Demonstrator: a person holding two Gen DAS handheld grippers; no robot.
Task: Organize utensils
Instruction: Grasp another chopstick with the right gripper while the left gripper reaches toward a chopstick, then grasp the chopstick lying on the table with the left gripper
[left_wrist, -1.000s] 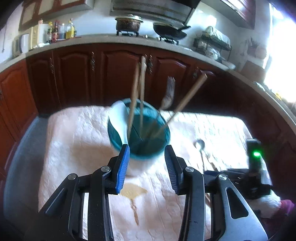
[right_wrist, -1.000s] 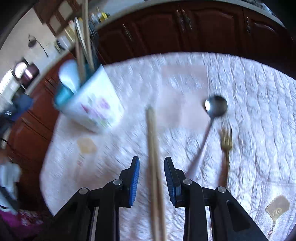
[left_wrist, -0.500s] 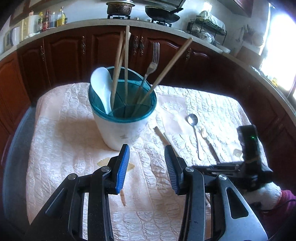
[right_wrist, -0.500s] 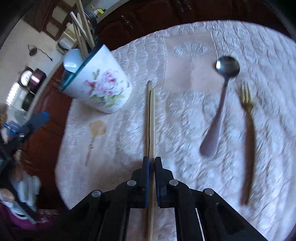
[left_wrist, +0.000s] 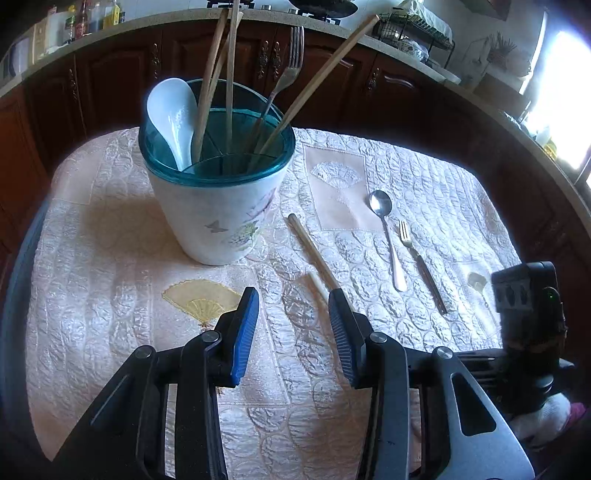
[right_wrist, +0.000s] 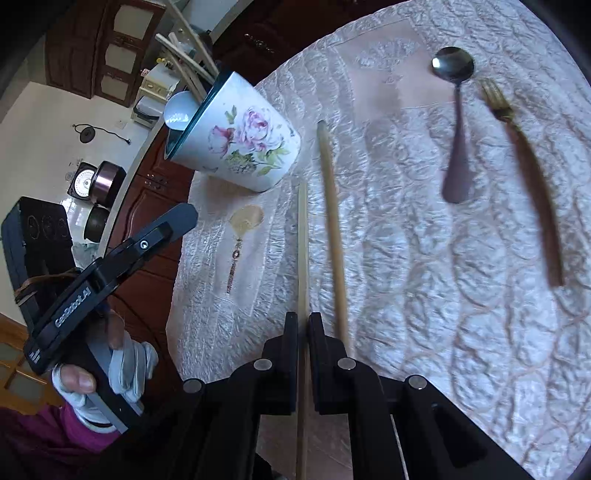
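Beside the holder (right_wrist: 236, 144), only R-wrist view shows right gripper (right_wrist: 303, 325) clamping one chopstick (right_wrist: 302, 240); second chopstick (right_wrist: 330, 221) prob. loose; left gripper (left_wrist: 291, 317) agape, empty.

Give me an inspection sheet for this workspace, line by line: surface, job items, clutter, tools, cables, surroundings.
Surface: quilted cream tablecloth with fan embroidery.
Job's things: white floral utensil holder with teal rim, upright, holding a white ceramic spoon, chopsticks and a fork; second wooden chopstick, steel spoon and brown-handled fork lying on the cloth.
Clutter: nothing seen.
Grippers: left tool open, empty, hovering over the cloth; right tool shut on a thin wooden chopstick.
Cables: nothing seen on the table.
Surroundings: dark wooden kitchen cabinets, countertop with bottles.
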